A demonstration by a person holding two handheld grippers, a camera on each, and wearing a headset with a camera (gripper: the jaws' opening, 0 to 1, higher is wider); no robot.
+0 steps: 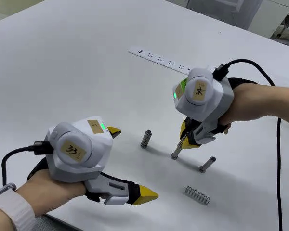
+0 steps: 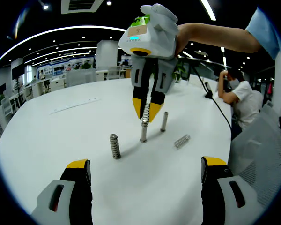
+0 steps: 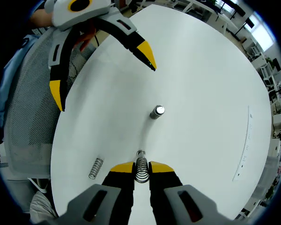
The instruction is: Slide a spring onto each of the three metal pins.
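Note:
Three metal pins stand on the white table (image 1: 86, 72). The left pin (image 1: 145, 138) (image 2: 114, 146) (image 3: 158, 111) wears a spring. My right gripper (image 1: 185, 139) (image 2: 146, 110) (image 3: 141, 168) is shut on a second spring (image 2: 146, 112) (image 3: 141, 169), held upright with its lower end at the top of the middle pin (image 1: 176, 152) (image 2: 144, 133) (image 3: 140, 153). The right pin (image 1: 206, 164) (image 2: 164, 121) is bare. A loose spring (image 1: 197, 195) (image 2: 181, 140) (image 3: 96, 168) lies flat near it. My left gripper (image 1: 132, 162) (image 2: 145, 168) (image 3: 103, 70) stands open and holds nothing, short of the pins.
A white power strip (image 1: 159, 58) (image 2: 72, 106) (image 3: 246, 145) lies farther back on the table. A black cable (image 1: 279, 144) trails from the right gripper off the table's right side. A person sits at the table's far side (image 2: 236, 96).

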